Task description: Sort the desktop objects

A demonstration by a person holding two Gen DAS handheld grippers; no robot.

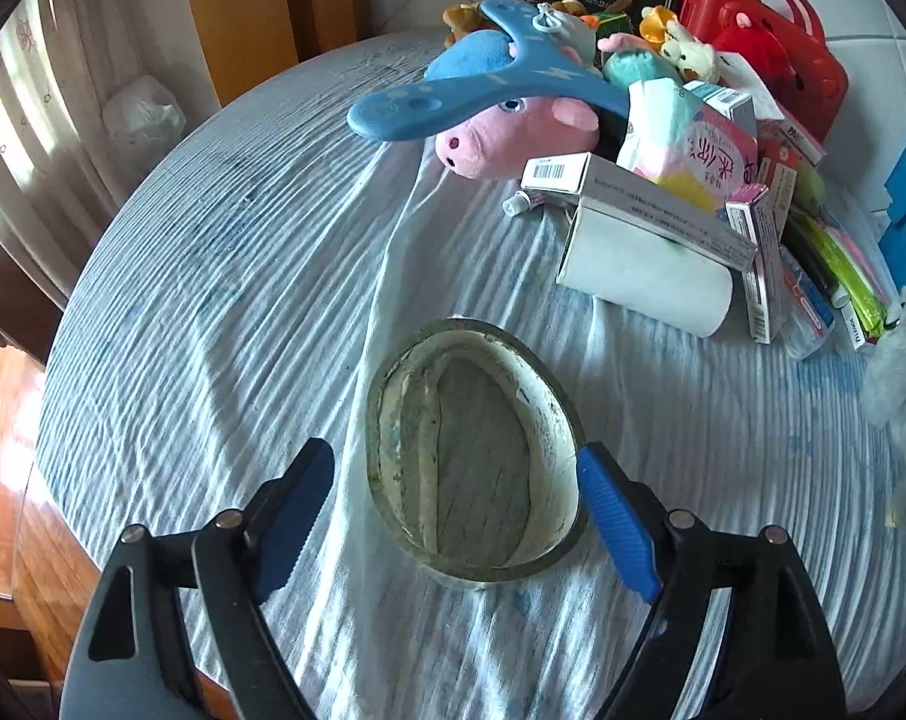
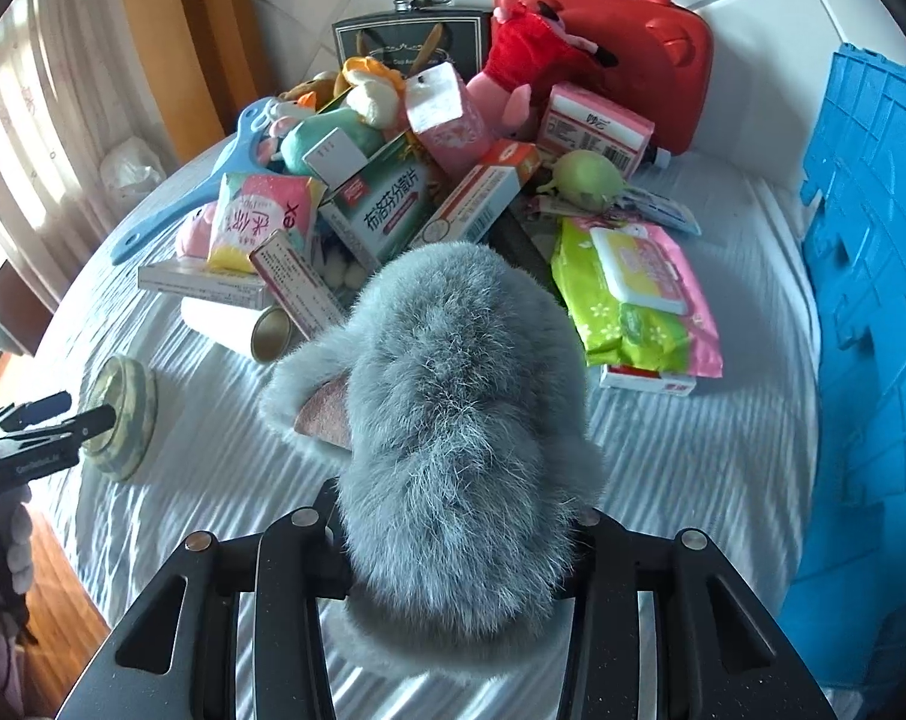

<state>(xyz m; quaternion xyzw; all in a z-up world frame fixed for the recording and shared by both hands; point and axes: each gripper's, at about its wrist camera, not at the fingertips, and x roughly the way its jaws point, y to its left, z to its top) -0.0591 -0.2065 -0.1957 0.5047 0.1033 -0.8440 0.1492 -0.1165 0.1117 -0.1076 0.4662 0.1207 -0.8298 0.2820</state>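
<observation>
A roll of tape (image 1: 474, 450), grey-green with a white inner wall, lies on the striped cloth between the blue pads of my left gripper (image 1: 456, 516), which is open around it without touching. The roll also shows in the right wrist view (image 2: 123, 420). My right gripper (image 2: 459, 528) is shut on a fluffy grey plush toy (image 2: 459, 396) that hides its fingertips and fills the middle of that view. The pile of objects lies behind: a pink pig plush (image 1: 513, 135), a blue boomerang (image 1: 453, 96), medicine boxes (image 2: 387, 210), a white paper roll (image 1: 645, 276), wet wipes (image 2: 639, 288).
A red case (image 2: 621, 36) stands at the back by the tiled wall. A blue plastic crate (image 2: 873, 300) stands at the right edge of the table. The round table's edge (image 1: 51, 396) drops to a wooden floor at left. A curtain hangs far left.
</observation>
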